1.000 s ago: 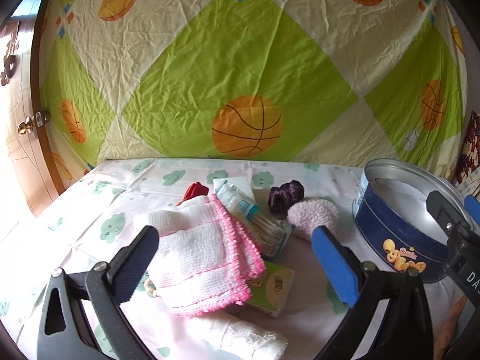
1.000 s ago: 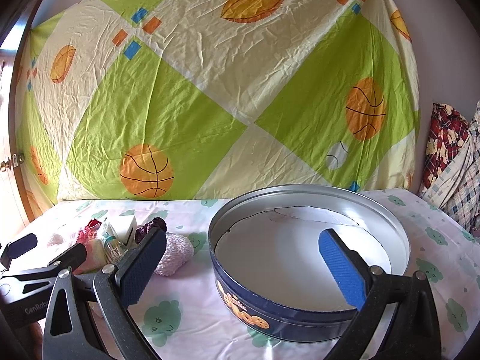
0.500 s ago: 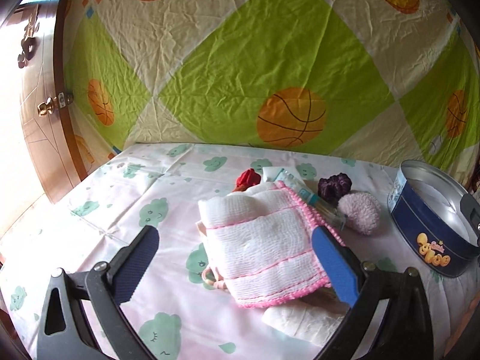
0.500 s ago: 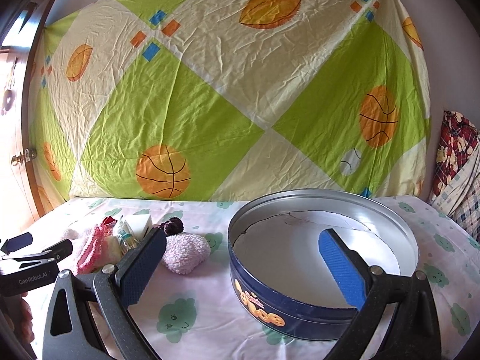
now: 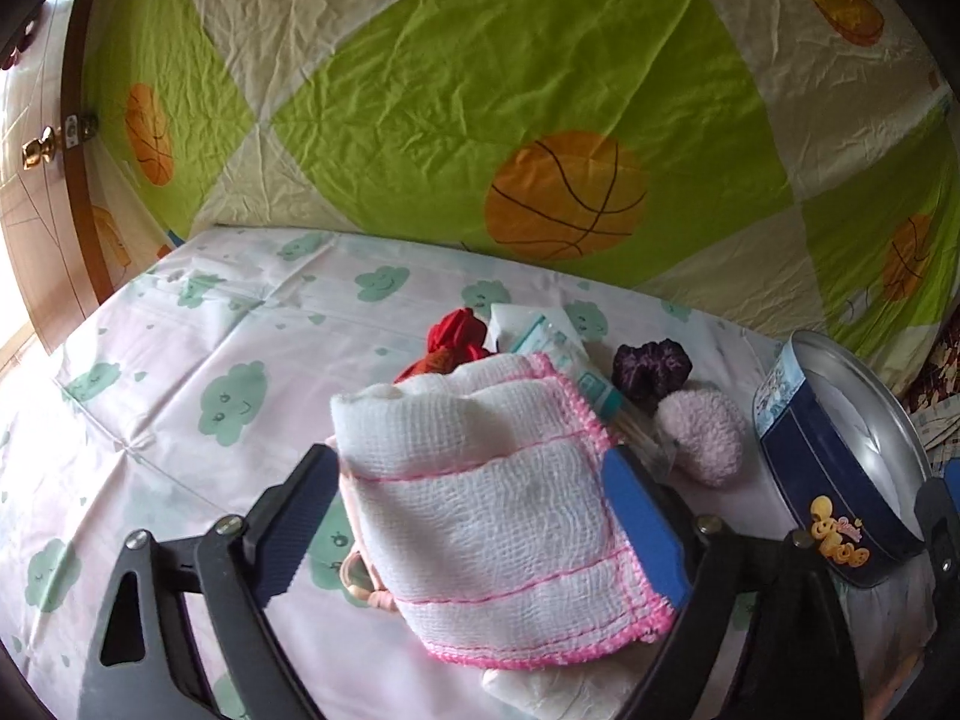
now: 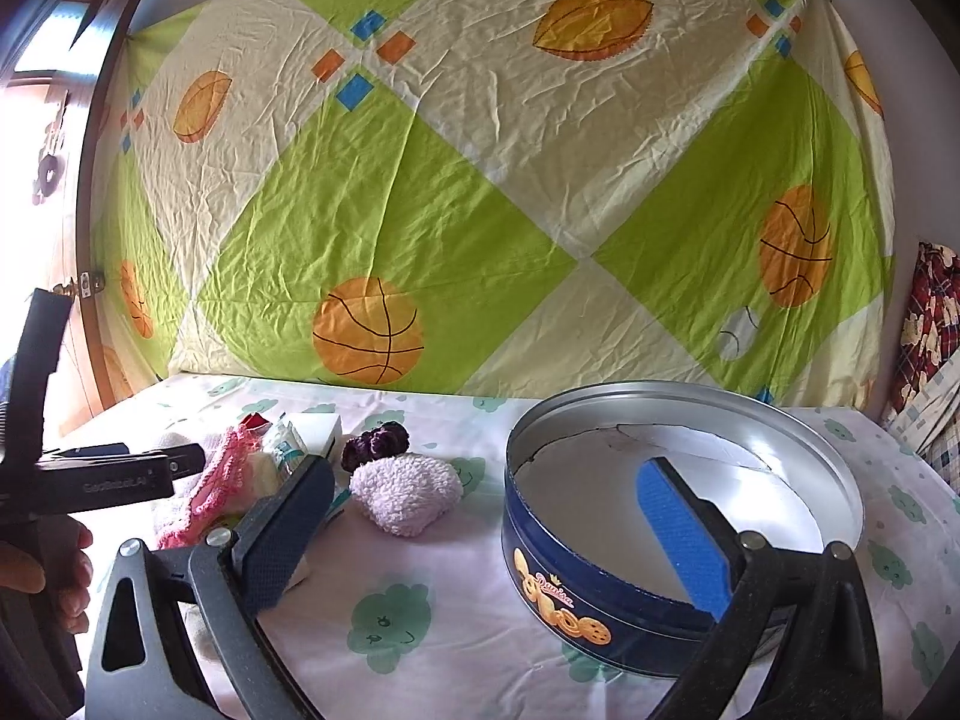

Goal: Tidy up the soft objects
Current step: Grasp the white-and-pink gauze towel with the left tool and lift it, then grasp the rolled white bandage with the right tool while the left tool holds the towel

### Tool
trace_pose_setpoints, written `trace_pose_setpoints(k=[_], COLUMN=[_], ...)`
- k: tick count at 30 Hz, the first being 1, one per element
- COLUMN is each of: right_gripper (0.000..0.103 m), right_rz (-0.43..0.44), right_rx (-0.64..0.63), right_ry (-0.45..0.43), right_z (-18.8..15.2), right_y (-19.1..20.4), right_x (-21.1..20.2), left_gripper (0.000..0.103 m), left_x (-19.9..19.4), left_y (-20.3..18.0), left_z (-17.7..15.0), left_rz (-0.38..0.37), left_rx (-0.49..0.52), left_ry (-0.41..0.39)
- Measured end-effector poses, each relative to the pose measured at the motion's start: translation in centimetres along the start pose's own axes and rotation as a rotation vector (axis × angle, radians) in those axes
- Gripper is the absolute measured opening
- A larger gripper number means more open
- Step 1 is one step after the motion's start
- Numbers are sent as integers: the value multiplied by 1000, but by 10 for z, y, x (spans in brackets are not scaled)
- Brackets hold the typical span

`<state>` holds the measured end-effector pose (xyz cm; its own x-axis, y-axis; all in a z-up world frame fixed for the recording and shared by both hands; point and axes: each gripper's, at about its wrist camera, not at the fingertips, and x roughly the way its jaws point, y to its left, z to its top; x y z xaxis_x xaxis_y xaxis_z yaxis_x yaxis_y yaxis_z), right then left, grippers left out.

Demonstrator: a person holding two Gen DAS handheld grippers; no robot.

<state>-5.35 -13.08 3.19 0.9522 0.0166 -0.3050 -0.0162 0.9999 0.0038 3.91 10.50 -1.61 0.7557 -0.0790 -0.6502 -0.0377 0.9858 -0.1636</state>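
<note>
Our left hand-held gripper (image 5: 474,531) has moved in around the folded cloth (image 5: 486,504), jaws closing, ready to lift it toward the tin (image 5: 840,480).

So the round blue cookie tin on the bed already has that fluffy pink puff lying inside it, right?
Not quite. The blue cookie tin holds nothing but its white lining; the right wrist view shows this. The fluffy pink puff lies on the bed sheet to the tin's left, beside a dark purple scrunchie.

The folded cloth (image 5: 492,498) is a loose, gauzy weave with pink stitched edging, the pale pink puff (image 6: 405,495) looks fuzzy like terry, and the tin (image 6: 678,516) is shiny bare metal inside, glossy printed blue outside. The wall sheet (image 6: 480,210) is matt, creased fabric.
</note>
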Motion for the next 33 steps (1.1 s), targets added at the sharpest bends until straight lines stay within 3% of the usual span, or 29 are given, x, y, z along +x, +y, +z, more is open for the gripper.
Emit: trace_pose_setpoints(k=[3,8,10,17,25,27,29,32,33], right_gripper=[102,102,102,102,102,91,68,54,53], right_rz=[3,23,32,51,102,182,286,424,475], right_rx=[2,-2,-1,6,-12,-17,-22,-58,-59], right_ry=[9,30,41,56,68,80,125,261,307], right_z=[0,-2,-3,-5,-6,-7,-9,-17,-20], right_y=[0,2,3,2,7,12,21,43,50], right_x=[1,4,6,9,12,13,18,34,38], left_gripper=[72,32,23,22,22,22,22,22,22], left_x=[20,18,14,-27,-83,-87,-91,-95,-96], left_y=[0,1,2,18,43,47,49,53,55], left_z=[-1,-2,-1,0,8,6,3,0,0], left_rz=[-32,-58,-78,-140,-34,-13,-5,10,15], left_rx=[-21,-7,-2,-14,40,54,60,61,56], left_ry=[59,36,26,-53,-210,-220,-225,-225,-222])
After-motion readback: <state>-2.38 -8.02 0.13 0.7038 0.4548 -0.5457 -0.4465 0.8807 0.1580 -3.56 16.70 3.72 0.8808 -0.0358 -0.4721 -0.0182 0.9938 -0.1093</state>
